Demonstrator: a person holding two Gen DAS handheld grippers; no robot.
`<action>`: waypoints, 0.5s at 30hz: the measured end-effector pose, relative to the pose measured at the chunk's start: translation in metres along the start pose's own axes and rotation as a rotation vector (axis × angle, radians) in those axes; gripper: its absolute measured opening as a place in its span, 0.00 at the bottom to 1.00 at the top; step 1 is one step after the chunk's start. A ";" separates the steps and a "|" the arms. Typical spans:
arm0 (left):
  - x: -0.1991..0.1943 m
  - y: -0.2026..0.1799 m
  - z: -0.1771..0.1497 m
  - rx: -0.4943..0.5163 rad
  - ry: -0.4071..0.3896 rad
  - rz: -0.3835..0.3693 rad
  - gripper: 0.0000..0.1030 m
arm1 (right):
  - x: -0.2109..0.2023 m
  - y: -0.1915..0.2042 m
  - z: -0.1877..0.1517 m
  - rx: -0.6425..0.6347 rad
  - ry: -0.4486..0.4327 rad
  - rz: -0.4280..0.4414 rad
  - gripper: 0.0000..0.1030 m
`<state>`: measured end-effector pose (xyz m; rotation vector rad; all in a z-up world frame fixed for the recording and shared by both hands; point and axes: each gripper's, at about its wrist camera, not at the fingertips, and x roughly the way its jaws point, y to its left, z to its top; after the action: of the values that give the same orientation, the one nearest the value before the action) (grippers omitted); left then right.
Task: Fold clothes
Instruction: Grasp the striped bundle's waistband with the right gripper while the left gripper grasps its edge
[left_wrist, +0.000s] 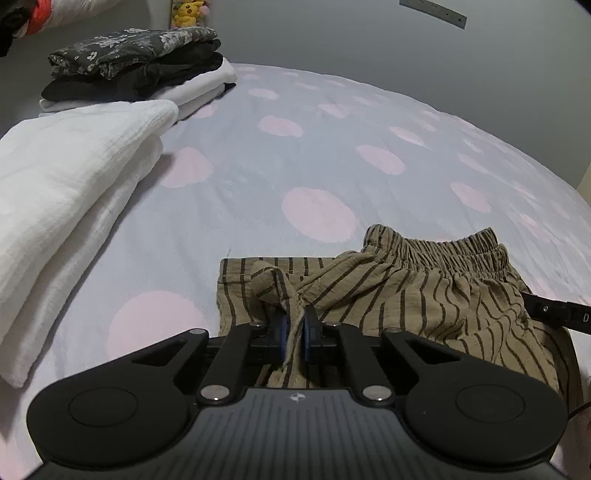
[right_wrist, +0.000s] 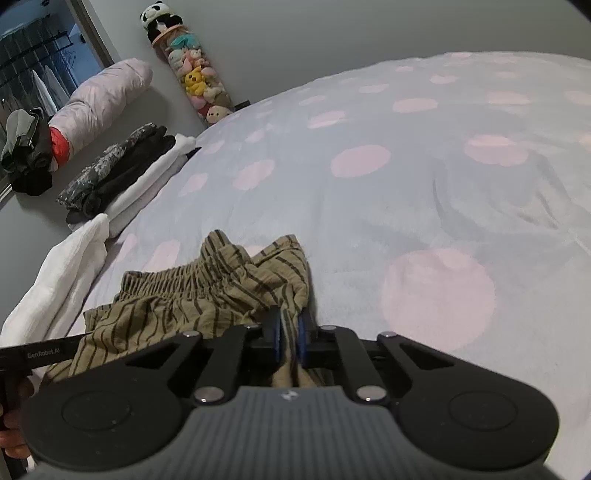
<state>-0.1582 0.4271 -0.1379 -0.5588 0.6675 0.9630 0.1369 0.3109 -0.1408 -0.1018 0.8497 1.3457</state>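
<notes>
You have a polka-dot bedspread (right_wrist: 424, 177), a rolled pink duvet (right_wrist: 103, 94) and a clear tube of plush toys (right_wrist: 195, 81) against the wall.

At the bottom centre, the right gripper (right_wrist: 290, 334) pinches a fold of the striped brown shorts (right_wrist: 192, 299), which lie crumpled on the dotted bedcover (right_wrist: 406, 192). At the left edge lies folded white cloth (right_wrist: 62, 273). A stack of folded clothes (right_wrist: 122, 173) sits in the upper left.
</notes>
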 end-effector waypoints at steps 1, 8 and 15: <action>-0.001 0.001 0.000 -0.006 0.002 0.000 0.09 | -0.001 0.002 0.000 -0.007 -0.003 -0.007 0.09; -0.020 0.003 0.002 -0.020 -0.075 0.098 0.45 | 0.001 0.009 -0.001 -0.007 0.008 -0.053 0.09; -0.010 0.021 -0.003 -0.151 0.044 0.069 0.69 | 0.000 0.010 -0.004 0.019 0.006 -0.072 0.09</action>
<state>-0.1814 0.4297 -0.1353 -0.6956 0.6599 1.0744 0.1260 0.3117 -0.1395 -0.1207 0.8558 1.2706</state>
